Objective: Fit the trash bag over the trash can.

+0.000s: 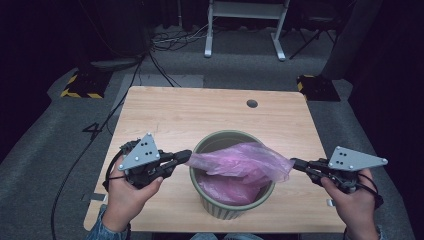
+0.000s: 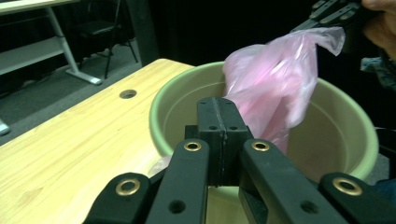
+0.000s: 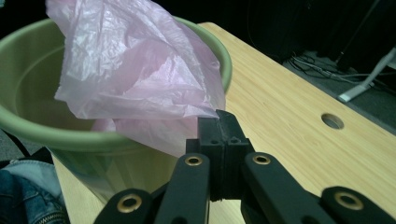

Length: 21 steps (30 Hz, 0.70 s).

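Pink plastic bag (image 1: 245, 165) stretched over green bin (image 1: 210, 142) at tabletop (image 1: 165, 110) centre, left gripper (image 1: 186, 156) clamped at nine o'clock, right gripper (image 1: 295, 162) at three; next, probably cuffing over rim.

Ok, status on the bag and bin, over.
Left gripper and right gripper both shut on pink bag. Bag stretched over green bin, partly inside. Nothing in the way.

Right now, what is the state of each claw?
Left claw: closed on the pink bag.
Right claw: closed on the same bag.
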Motion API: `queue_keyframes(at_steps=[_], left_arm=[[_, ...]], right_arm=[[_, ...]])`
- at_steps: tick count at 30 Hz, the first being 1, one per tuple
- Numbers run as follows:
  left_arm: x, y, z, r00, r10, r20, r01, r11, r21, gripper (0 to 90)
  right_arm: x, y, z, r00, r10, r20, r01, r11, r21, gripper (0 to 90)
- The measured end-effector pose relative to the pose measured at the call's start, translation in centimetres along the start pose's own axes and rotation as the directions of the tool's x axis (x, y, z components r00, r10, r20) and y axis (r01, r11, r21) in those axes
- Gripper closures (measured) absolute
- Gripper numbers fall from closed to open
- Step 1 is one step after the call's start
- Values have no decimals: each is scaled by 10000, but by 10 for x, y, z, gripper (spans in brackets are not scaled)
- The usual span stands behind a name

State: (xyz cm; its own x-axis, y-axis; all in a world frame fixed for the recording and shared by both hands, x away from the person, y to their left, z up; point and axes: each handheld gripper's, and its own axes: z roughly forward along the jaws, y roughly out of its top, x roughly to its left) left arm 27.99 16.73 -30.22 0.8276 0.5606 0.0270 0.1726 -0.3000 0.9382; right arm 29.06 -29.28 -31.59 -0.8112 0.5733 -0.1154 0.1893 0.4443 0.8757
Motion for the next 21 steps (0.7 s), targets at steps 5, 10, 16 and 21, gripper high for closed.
queue_keyframes(at_steps=[5,10,16,21], left_arm=[[9,-5,-10,9984,-177,-535,176,9998,-19,900],[9,-7,-7,9991,-362,-201,361,9993,-49,900],[-7,-2,1,9985,222,495,-217,9997,-107,651],[-14,3,12,9939,402,1031,-405,9992,15,580]], right_arm=[[-7,-10,-8,9993,290,239,-294,9994,186,900],[-5,-14,-10,9988,473,150,-474,9988,103,900],[-5,-12,-10,9987,500,133,-500,9987,2,887],[-3,-10,-7,9987,517,4,-517,9986,-72,826]])
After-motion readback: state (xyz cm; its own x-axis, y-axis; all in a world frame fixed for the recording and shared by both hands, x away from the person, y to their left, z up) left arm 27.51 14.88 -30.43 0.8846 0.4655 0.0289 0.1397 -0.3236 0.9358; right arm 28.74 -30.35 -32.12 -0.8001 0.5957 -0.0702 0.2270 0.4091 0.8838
